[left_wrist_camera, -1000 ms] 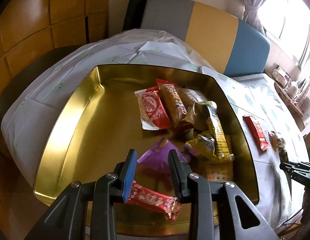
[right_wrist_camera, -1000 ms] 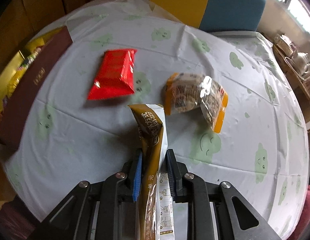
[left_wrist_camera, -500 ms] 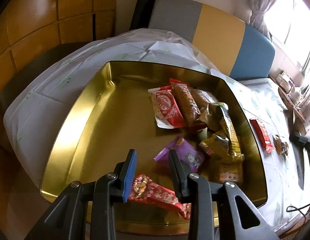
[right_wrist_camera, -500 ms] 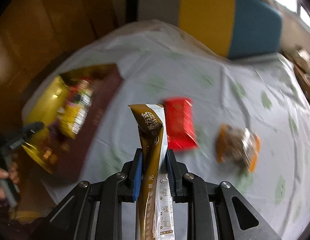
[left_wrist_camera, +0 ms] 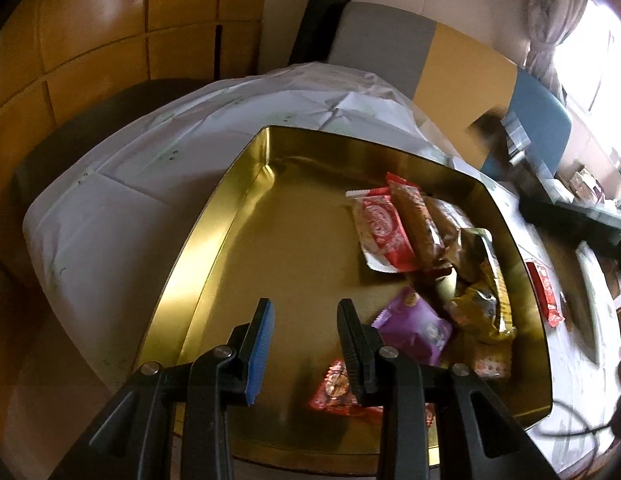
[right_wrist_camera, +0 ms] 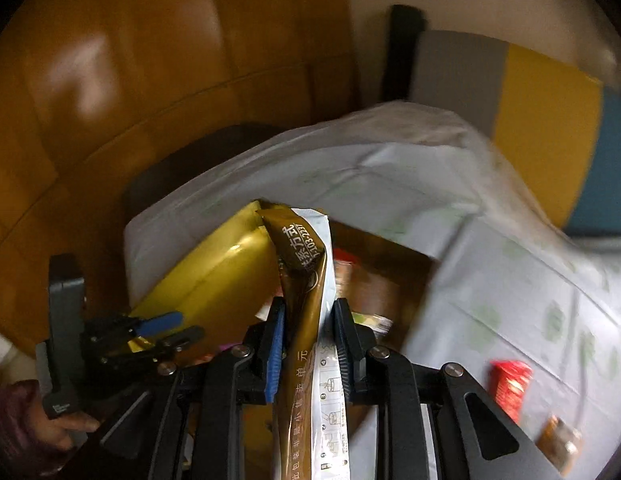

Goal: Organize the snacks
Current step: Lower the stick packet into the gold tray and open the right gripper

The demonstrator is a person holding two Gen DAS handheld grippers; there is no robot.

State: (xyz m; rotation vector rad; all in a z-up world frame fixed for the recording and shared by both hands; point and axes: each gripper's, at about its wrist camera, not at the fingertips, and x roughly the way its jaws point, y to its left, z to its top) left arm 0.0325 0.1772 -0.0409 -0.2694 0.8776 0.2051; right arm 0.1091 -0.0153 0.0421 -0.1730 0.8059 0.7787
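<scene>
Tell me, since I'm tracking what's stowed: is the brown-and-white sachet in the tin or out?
Out. The right gripper clamps the brown-and-white sachet in the air above the gold tin.

The table is covered by a white tablecloth point(left_wrist_camera: 158, 184) printed with pale green motifs; creases show at its far end. Beyond the far edge stands an upholstered seat back point(left_wrist_camera: 462, 68) in grey, yellow and blue panels. Wooden wall panelling point(left_wrist_camera: 90, 36) lies off the left edge. A curtain point(left_wrist_camera: 550, 28) hangs by the window at far right.
</scene>
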